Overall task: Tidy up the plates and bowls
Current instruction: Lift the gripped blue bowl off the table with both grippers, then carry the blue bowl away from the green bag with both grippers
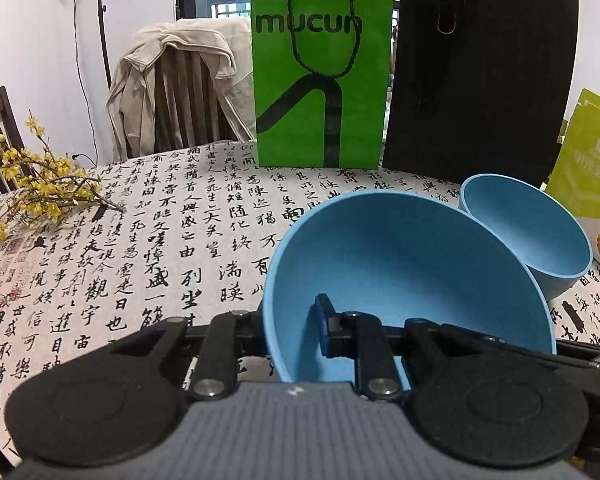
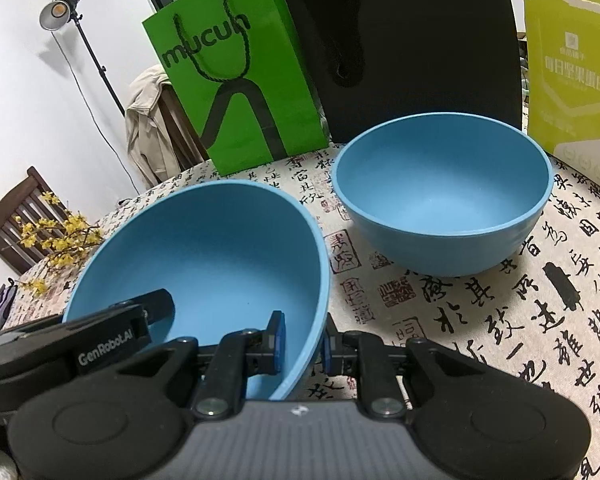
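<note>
Firmly between both claws, tilted bowl [image 2: 204, 248]

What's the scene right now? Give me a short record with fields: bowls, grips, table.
held bowl: blue bowl, tilted, near side of table
left gripper: shut on its left rim
right gripper: shut on its right rim
second bowl: blue, upright on the tablecloth, apart from the held one
behind: green bag, black bag
</note>
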`<state>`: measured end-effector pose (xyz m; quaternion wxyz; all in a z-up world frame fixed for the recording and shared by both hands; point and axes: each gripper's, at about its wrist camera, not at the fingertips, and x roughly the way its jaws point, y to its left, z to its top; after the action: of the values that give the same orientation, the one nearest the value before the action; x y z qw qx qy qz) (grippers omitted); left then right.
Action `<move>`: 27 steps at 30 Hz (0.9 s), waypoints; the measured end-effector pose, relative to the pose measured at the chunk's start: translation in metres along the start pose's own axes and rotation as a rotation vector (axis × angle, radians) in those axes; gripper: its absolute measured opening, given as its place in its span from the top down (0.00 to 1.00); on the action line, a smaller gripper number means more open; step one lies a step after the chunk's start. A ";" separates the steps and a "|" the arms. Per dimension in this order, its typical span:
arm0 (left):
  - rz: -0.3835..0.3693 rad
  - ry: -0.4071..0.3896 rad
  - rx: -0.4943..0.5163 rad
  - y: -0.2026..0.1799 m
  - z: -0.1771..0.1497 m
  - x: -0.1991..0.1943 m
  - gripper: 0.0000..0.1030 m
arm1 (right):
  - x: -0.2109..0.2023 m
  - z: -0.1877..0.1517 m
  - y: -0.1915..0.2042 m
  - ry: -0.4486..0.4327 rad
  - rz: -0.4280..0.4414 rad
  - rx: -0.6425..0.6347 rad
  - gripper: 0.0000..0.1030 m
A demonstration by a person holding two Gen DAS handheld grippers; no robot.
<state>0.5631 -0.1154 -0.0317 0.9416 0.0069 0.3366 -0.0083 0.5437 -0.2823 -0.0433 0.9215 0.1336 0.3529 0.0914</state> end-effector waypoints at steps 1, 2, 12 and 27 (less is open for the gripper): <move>0.002 -0.001 -0.001 0.000 0.000 -0.001 0.79 | -0.001 0.000 0.000 -0.001 0.003 -0.002 0.83; 0.004 0.000 -0.001 0.001 0.000 -0.002 0.79 | -0.001 -0.001 0.000 -0.002 0.006 -0.003 0.83; 0.016 -0.018 -0.008 0.004 -0.001 -0.020 0.81 | -0.011 0.000 0.004 -0.014 0.041 0.000 0.83; 0.023 -0.036 -0.031 0.014 -0.003 -0.040 0.81 | -0.027 -0.001 0.019 -0.029 0.039 -0.038 0.83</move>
<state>0.5311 -0.1010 -0.0084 0.9476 -0.0041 0.3194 0.0079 0.5218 -0.2708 -0.0216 0.9270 0.1245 0.3351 0.1140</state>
